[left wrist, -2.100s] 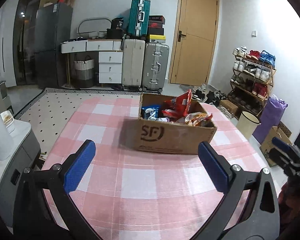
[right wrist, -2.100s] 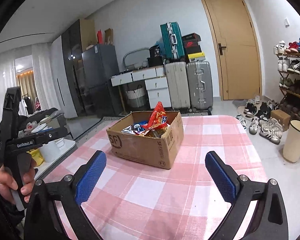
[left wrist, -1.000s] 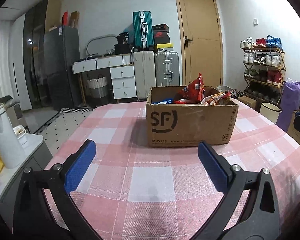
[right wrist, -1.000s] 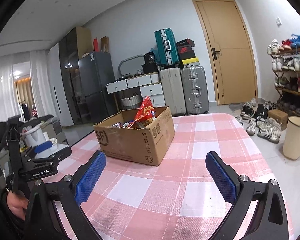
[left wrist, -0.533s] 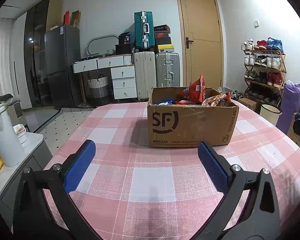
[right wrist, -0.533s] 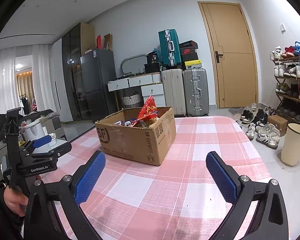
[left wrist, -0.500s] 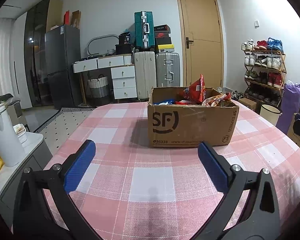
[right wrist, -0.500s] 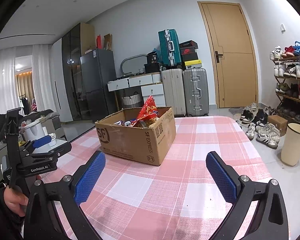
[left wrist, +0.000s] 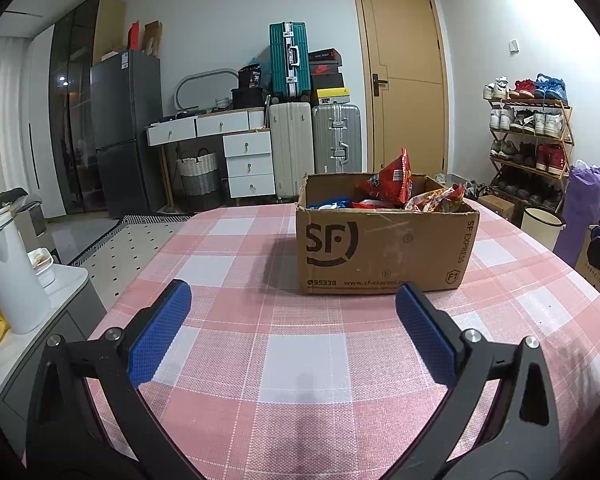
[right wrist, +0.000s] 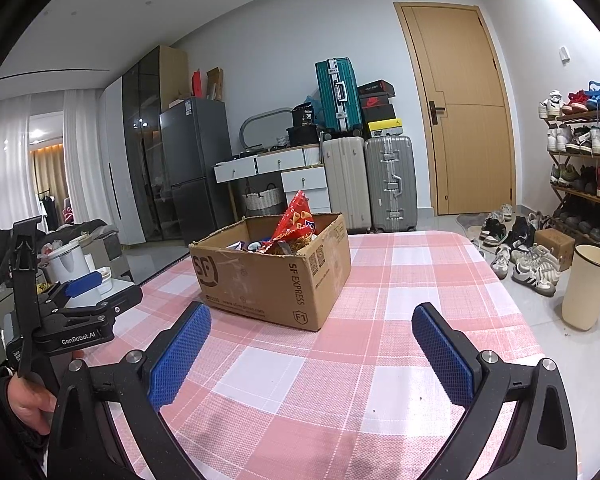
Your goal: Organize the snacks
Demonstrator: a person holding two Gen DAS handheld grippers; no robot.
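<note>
A brown cardboard SF Express box (left wrist: 386,248) stands on the pink-and-white checked tablecloth (left wrist: 308,364). It holds several snack packets; a red chip bag (left wrist: 392,182) sticks up above the rim. In the right wrist view the box (right wrist: 272,276) is ahead and left, with the red bag (right wrist: 298,216) upright. My left gripper (left wrist: 292,332) is open and empty, low over the cloth, short of the box. My right gripper (right wrist: 312,344) is open and empty, to the right of the box's corner. The left gripper's body also shows in the right wrist view (right wrist: 66,316).
Left of the table is a side counter with a white kettle (left wrist: 8,276). Right of it on the floor stand a cream bin (right wrist: 588,286), a purple bag (left wrist: 582,208), shoes and a shoe rack (left wrist: 530,140). Suitcases, drawers and a fridge line the far wall.
Both grippers have come down from a higher look at the box to nearly table level and now hold almost still. Both stay open. The box has not moved.
</note>
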